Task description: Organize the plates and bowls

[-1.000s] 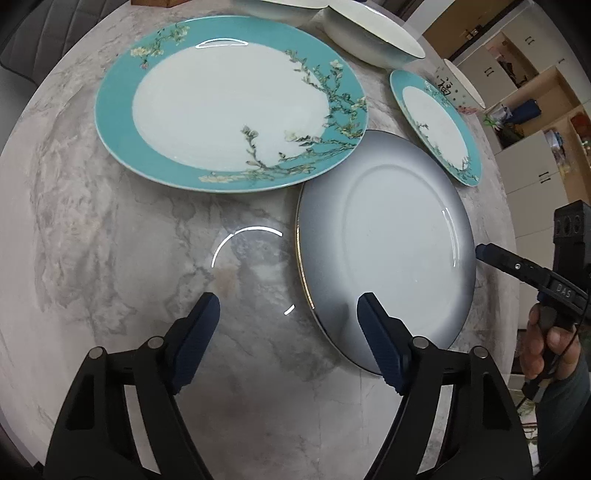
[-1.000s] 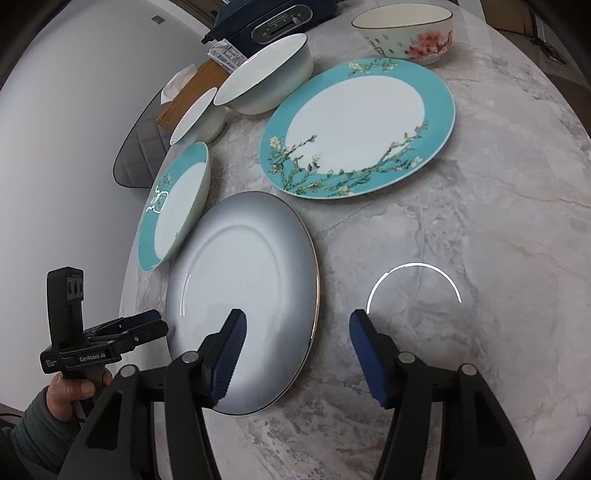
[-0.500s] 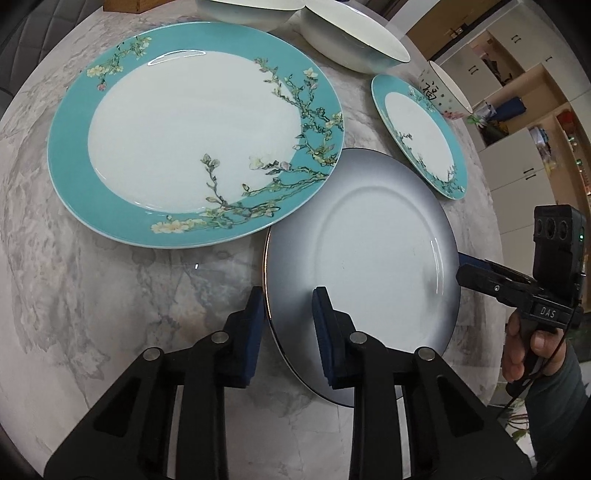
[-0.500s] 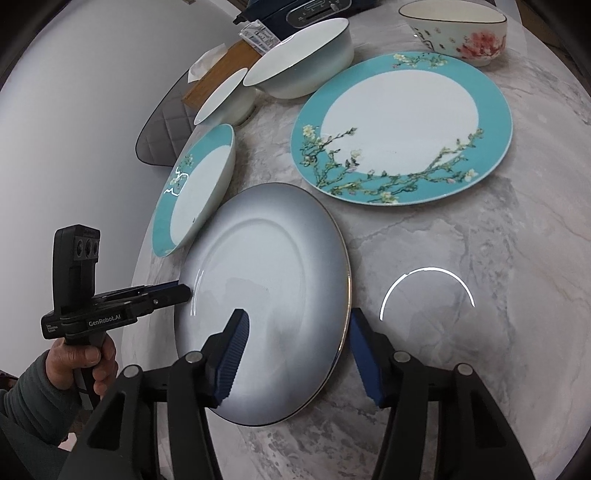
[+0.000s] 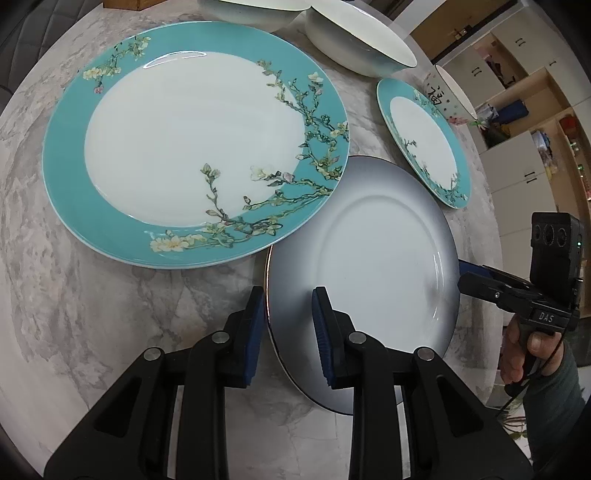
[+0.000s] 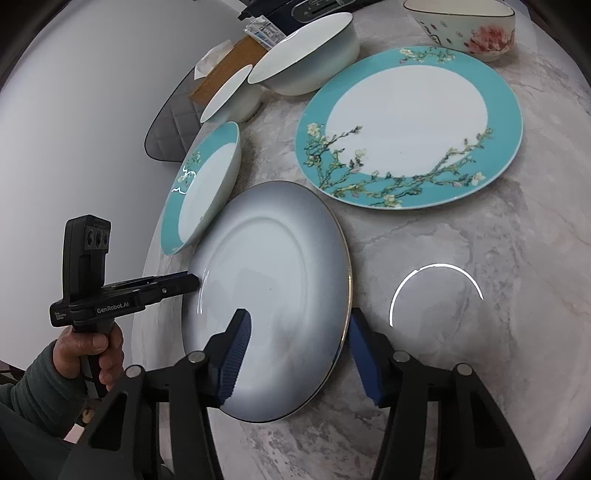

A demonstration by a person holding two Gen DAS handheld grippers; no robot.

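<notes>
A grey plate (image 5: 376, 258) with a thin gold rim lies on the marble table (image 5: 74, 314), between a large teal blossom plate (image 5: 192, 147) and a small teal plate (image 5: 424, 140). My left gripper (image 5: 288, 314) is shut on the grey plate's near-left rim, one pad on top and one outside the edge. In the right wrist view my right gripper (image 6: 299, 332) straddles the opposite rim of the grey plate (image 6: 269, 266). Its jaws are closing, with a gap still showing beside the rim. The left gripper (image 6: 192, 282) shows there at the plate's far edge.
Two white bowls (image 6: 306, 55) (image 6: 229, 96) and a flowered bowl (image 6: 465, 26) stand at the back of the table. Behind them are a wooden box (image 6: 229, 70) and a dark appliance (image 6: 314, 5). A grey chair (image 6: 170, 125) stands beyond the edge. Shelves (image 5: 524, 110) line the room's right side.
My left gripper has slid to the grey plate and closed from wide open onto its rim. The right gripper's jaws have narrowed around the other rim, staying in place.
</notes>
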